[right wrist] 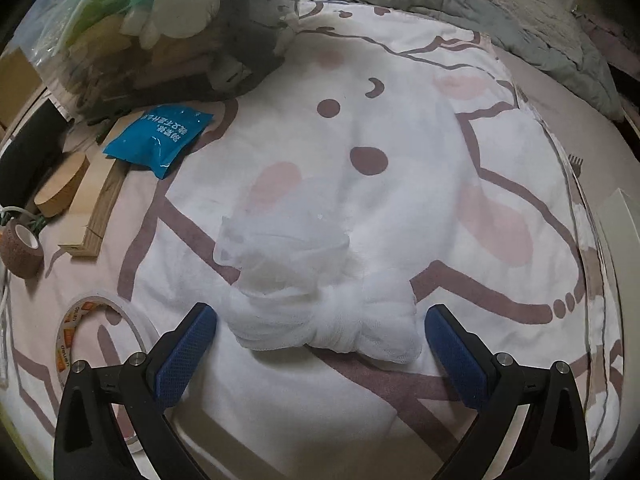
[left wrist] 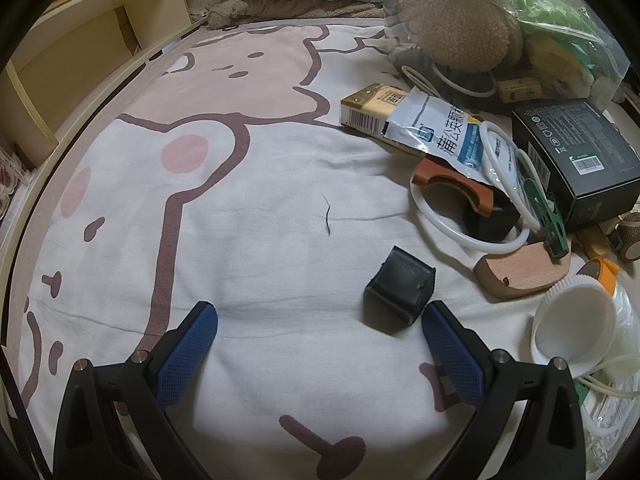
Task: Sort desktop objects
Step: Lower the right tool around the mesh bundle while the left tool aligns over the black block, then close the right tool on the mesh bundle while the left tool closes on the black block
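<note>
My left gripper (left wrist: 319, 316) stands open over a cartoon-printed bedsheet (left wrist: 240, 200), blue pads wide apart. A small black block (left wrist: 398, 290) lies just ahead of its right finger, outside the gap. My right gripper (right wrist: 320, 318) is open too. A white mesh bundle (right wrist: 320, 320), knotted in the middle, lies on the sheet between its fingertips and reaches forward past them. Neither gripper touches anything.
Right of the left gripper: yellow carton (left wrist: 372, 110), torn white sachet (left wrist: 436, 132), white cable (left wrist: 460, 232), black box (left wrist: 576, 160), wooden piece (left wrist: 524, 272), white cup (left wrist: 572, 328), bag of toys (left wrist: 500, 28). Right wrist view: blue packet (right wrist: 160, 138), wooden blocks (right wrist: 96, 208), tape rolls (right wrist: 96, 332).
</note>
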Demonstrator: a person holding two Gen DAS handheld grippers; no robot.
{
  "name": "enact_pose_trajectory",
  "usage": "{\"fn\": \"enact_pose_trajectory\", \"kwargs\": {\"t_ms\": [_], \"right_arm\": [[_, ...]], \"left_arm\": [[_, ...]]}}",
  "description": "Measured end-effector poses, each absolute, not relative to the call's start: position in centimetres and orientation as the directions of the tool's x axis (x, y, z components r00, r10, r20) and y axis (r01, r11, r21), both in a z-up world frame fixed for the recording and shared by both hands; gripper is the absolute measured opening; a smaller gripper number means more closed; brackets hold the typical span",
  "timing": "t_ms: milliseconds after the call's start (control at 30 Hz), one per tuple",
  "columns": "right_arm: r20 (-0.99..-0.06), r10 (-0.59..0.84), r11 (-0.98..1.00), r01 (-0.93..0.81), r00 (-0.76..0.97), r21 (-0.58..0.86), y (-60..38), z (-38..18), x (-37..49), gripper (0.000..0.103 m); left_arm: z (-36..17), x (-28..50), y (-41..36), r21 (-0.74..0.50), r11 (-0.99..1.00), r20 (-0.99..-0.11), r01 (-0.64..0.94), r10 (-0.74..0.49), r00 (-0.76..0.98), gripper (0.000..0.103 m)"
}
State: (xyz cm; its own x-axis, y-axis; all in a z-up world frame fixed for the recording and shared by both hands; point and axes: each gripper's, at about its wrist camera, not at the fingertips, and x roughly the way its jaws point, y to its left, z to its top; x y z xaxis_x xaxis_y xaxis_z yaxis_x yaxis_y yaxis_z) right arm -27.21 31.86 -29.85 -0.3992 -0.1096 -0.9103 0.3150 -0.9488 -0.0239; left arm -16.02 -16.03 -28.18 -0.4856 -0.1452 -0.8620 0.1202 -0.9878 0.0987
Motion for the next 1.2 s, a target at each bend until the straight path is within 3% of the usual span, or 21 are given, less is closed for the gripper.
{"fn": "enact_pose_trajectory", "kwargs": {"t_ms": [167,400,533,633,733,800,1067,1200], "right_arm": [[-0.898,-0.131,-0.946,0.323,-0.421,-0.014,32.1,-29.9,-27.1,0.103],[-0.891,-0.141,-0.948,0.319,-0.432,-0.005,32.4,-29.9,-27.0,0.103],[-0.887,-0.146,-0.948,0.318,-0.437,-0.001,32.6,-29.9,-26.9,0.103],[-0.885,-0.147,-0.948,0.317,-0.441,0.000,32.8,-29.9,-26.6,0.103],[-0.884,-0.151,-0.949,0.316,-0.443,0.004,33.0,-30.0,-26.6,0.103],[-0.882,-0.153,-0.949,0.316,-0.446,0.005,32.8,-29.9,-26.2,0.103],[-0.878,-0.158,-0.949,0.317,-0.451,0.008,33.0,-29.8,-26.3,0.103],[-0.877,-0.157,-0.949,0.316,-0.454,0.006,32.9,-30.0,-26.7,0.103]], "left_arm": [[-27.3,-15.7,-15.2,0.050,-0.998,-0.857,0.048,-0.067,-0.510,0.103],[-25.5,-15.9,-13.4,0.096,-0.995,-0.795,-0.027,-0.060,-0.604,0.100],[-25.5,-16.6,-14.2,0.029,-0.999,-0.799,-0.021,-0.010,-0.602,0.097],[-25.8,-17.2,-14.1,-0.008,-0.999,-0.812,-0.046,0.033,-0.583,0.088],[-25.8,-16.7,-13.1,-0.040,-0.995,-0.816,-0.088,0.084,-0.573,0.086],[-25.8,-16.6,-12.8,-0.064,-0.991,-0.820,-0.117,0.119,-0.560,0.077],[-25.9,-15.7,-12.4,-0.116,-0.983,-0.830,-0.145,0.176,-0.529,0.075],[-26.1,-15.9,-12.5,-0.108,-0.987,-0.838,-0.120,0.155,-0.523,0.064]]}}
